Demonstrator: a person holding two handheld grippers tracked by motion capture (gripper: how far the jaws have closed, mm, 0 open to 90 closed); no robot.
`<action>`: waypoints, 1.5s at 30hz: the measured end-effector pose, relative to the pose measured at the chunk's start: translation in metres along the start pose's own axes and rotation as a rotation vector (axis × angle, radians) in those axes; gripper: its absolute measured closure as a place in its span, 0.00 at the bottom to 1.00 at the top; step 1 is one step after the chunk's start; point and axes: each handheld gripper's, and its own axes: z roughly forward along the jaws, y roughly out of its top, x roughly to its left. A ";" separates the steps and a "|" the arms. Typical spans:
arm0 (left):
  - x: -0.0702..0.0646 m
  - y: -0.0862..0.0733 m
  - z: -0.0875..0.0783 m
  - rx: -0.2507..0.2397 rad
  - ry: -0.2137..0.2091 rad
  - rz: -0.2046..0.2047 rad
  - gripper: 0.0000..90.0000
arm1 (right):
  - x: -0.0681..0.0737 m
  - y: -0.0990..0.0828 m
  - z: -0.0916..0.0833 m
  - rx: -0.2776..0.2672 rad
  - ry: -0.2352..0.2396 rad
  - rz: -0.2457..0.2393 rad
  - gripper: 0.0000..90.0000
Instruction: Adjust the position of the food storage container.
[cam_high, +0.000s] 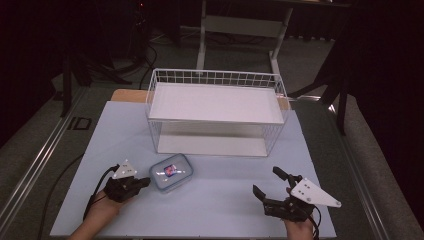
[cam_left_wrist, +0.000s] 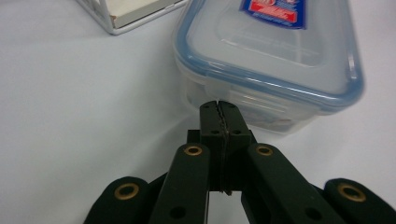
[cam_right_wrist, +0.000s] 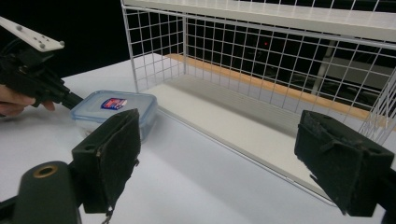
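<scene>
Already your left gripper (cam_left_wrist: 219, 106) had its jaws pressed together, tips touching the near wall of the clear lidded container (cam_left_wrist: 271, 65), which lay on the table (cam_high: 210, 200) just in front of the wire rack (cam_high: 215, 110). Your right gripper (cam_high: 270, 184) stood spread and empty, well apart.

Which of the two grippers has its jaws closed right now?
The left gripper, beside the lidded box: its jaws are pressed together with nothing between them. The right gripper holds its jaws wide apart over bare table.
</scene>
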 end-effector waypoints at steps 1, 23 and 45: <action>0.001 0.001 0.001 -0.003 0.002 -0.005 1.00 | 0.000 0.000 0.000 -0.002 0.002 0.004 0.16; 0.003 0.036 0.042 -0.006 0.007 -0.057 1.00 | -0.001 -0.003 0.003 0.007 0.009 0.002 0.16; -0.007 0.049 0.041 -0.022 -0.005 -0.056 1.00 | -0.001 -0.005 0.004 0.016 0.017 -0.002 0.16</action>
